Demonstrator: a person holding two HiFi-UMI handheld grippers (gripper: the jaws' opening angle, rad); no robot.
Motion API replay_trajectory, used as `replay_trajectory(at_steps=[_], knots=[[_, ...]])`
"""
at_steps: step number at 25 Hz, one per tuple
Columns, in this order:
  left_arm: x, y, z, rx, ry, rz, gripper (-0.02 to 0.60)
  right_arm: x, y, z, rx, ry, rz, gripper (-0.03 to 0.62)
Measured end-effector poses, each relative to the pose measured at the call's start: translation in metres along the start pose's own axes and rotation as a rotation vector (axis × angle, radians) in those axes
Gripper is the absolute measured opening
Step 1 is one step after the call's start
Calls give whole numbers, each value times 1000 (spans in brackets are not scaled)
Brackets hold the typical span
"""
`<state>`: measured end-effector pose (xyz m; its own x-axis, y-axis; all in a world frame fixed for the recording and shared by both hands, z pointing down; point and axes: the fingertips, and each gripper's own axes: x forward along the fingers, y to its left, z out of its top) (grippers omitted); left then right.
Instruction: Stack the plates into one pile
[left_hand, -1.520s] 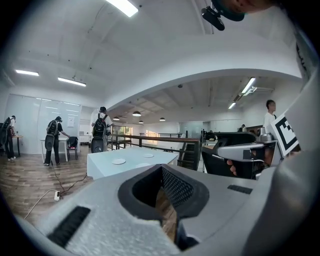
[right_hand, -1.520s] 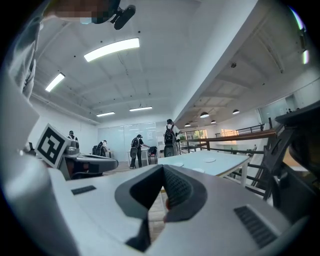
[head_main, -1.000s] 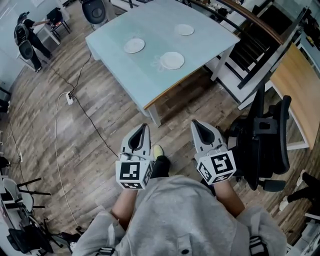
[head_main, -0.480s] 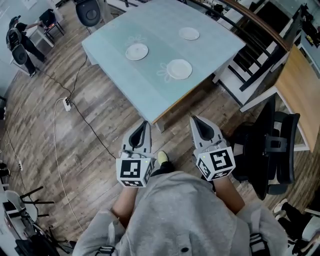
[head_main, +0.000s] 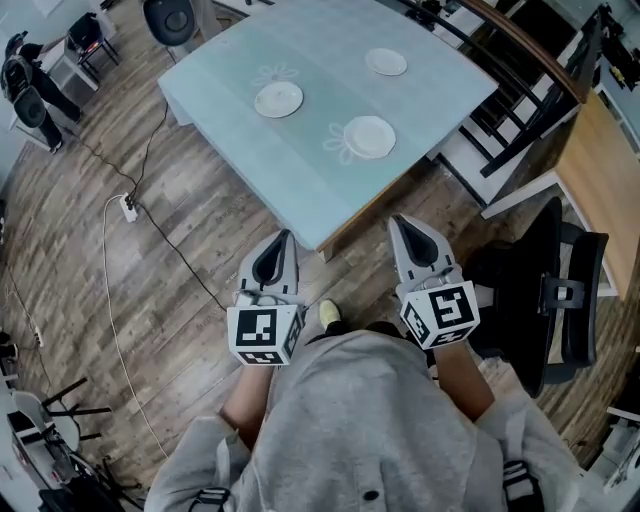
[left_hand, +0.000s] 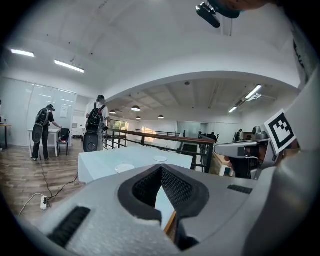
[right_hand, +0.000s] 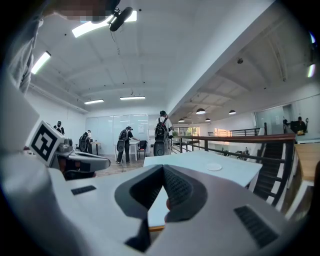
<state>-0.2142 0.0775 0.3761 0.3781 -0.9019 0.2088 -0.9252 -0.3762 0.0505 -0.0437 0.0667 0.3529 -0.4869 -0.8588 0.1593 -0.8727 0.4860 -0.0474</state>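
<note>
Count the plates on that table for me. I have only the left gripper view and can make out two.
Observer: The head view shows three: the near plate, the left plate and the far plate. All lie apart, none stacked.
Operator: Report the right gripper's state.
Observer: The right gripper has its jaws together with nothing between them.
Operator: Check where both grippers stand against the table.
Observer: The left gripper and the right gripper are both short of the table, over the wooden floor.
</note>
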Motion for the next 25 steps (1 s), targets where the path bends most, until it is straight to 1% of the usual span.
replay_trajectory(at_steps=[7,16,20,25], knots=[[6,8,-5,-24,2,-2,18,4,5,-5,-36,17,-1,25],[23,15,-4,-8,12,-4,18,19,-7,-7,-35,29,-7,25],[42,28,-3,-4,20,15,18,40,-20,-7,-35,27,0,25],[82,34,3,-8,36,28,18,66,-57,-1,-30,30,-9,26]])
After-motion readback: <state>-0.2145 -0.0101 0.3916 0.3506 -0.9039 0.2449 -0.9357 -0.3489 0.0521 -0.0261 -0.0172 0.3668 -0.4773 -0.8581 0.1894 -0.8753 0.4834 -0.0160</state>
